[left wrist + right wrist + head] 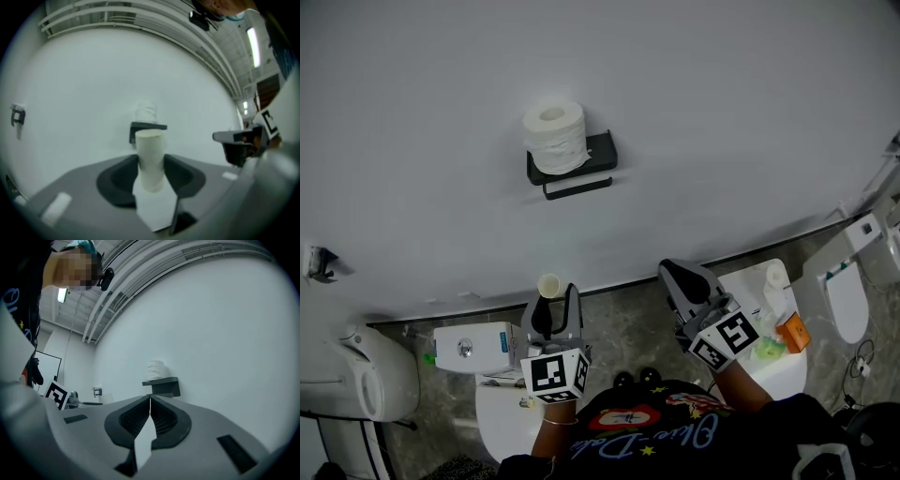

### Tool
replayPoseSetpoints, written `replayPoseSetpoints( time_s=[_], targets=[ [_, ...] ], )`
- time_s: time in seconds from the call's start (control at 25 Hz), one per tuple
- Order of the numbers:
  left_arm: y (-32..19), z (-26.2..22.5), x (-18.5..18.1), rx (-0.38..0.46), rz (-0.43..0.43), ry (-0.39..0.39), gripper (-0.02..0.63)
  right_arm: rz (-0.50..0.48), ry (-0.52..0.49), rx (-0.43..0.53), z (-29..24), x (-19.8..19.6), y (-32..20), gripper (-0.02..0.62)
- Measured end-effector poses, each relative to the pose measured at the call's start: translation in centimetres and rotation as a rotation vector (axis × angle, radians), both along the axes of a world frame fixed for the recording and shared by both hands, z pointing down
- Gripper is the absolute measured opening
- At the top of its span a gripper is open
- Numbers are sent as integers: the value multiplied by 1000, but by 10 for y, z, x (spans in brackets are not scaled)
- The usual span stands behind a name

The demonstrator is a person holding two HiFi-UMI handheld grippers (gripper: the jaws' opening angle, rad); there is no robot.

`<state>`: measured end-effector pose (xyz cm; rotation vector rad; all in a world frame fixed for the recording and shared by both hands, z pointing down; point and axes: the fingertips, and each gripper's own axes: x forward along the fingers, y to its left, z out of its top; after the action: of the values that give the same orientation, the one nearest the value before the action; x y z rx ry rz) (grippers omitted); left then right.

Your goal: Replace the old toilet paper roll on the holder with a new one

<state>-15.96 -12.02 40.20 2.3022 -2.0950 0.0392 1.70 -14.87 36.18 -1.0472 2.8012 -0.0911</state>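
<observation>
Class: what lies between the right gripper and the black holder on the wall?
Nothing: in the head view, only bare white wall separates the right gripper from the holder.

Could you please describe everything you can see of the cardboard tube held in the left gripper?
The cardboard tube is a bare, pale cream cylinder with no paper on it, and it looks matt and smooth. It stands on end in the left gripper, whose jaws clamp its lower part while the upper part rises clear of them. The head view shows its open, hollow top end. Nothing else touches it; it is held apart from the wall holder.
</observation>
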Motion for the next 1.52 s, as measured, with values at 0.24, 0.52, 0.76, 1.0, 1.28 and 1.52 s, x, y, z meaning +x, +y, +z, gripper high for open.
replayPoseSetpoints(
  time_s=[0.24,0.52,0.76,1.0,1.28,1.52],
  targets=[
    [-1,-1,3,-2,11,-8,172,12,-6,0,0,4,2,14],
    [-1,-6,1,14,19,8,172,-193,106,117,-29,-30,0,14],
    [4,-9,-10,25,-2,15,172,-391,381,314,-92,-87,-39,15],
    [10,-13,-24,44,-44,31,172,-487,729,542,-128,-128,-87,135],
    [22,-8,-35,38,-91,50,172,-605,1052,536,-140,-158,-126,184],
    [28,-7,-50,29,-139,67,172,-687,1259,442,-125,-177,-148,202]
  ],
)
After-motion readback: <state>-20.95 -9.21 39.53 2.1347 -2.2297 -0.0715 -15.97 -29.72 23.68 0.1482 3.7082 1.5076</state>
